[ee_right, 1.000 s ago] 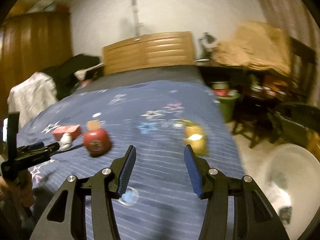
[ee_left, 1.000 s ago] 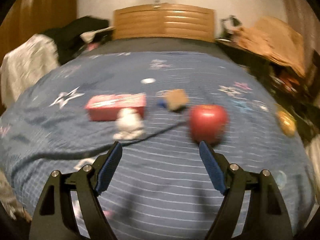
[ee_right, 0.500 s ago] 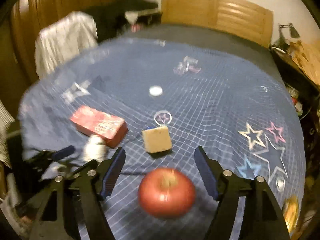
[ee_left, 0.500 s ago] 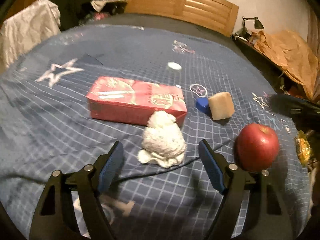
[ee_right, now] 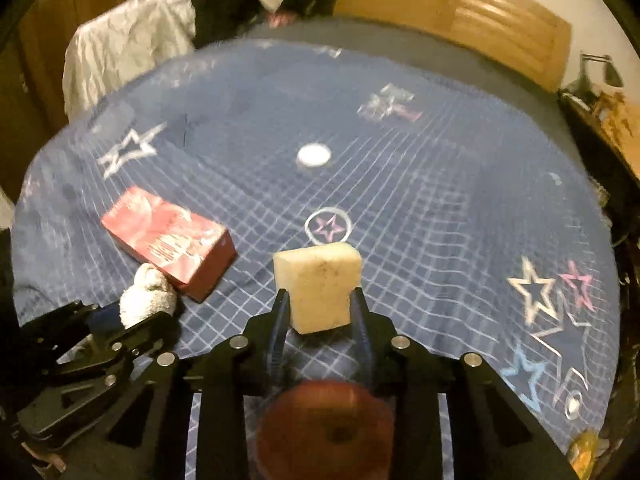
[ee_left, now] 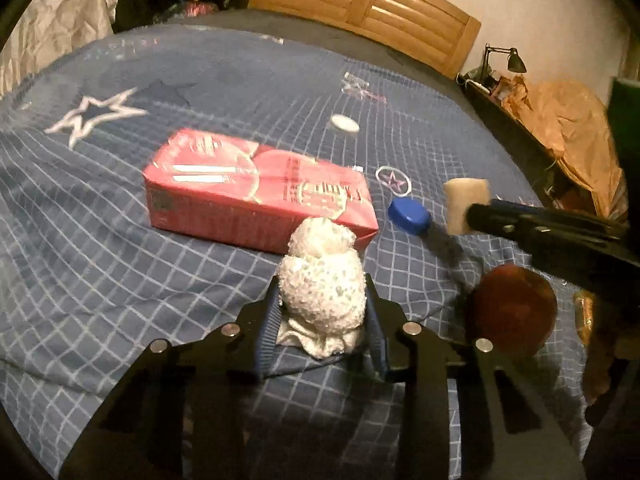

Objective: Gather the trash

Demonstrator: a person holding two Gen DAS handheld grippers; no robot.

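A crumpled white tissue wad (ee_left: 320,276) lies on the blue star blanket (ee_left: 120,264) in front of a red carton (ee_left: 256,192). My left gripper (ee_left: 322,285) has a pad against each side of the wad, and its jaws are closing. A pale yellow sponge (ee_right: 318,276) sits between the pads of my right gripper (ee_right: 319,294), whose jaws are also closing and touch its sides. In the right wrist view the tissue wad (ee_right: 148,294) and left gripper (ee_right: 136,320) appear at lower left. A blue bottle cap (ee_left: 410,216) lies beside the sponge (ee_left: 464,196).
A red apple (ee_right: 324,428) rests just under the right gripper. A white cap (ee_right: 314,155) lies farther up the bed, and a yellow wrapper (ee_right: 584,450) near its right edge. Wooden headboard (ee_left: 368,4) behind, cluttered desk (ee_left: 560,128) right, clothes (ee_right: 120,48) left.
Both grippers came forward and down over the bed. The left jaws narrowed around the tissue wad. The right gripper passed beyond the apple and its jaws narrowed around the sponge.
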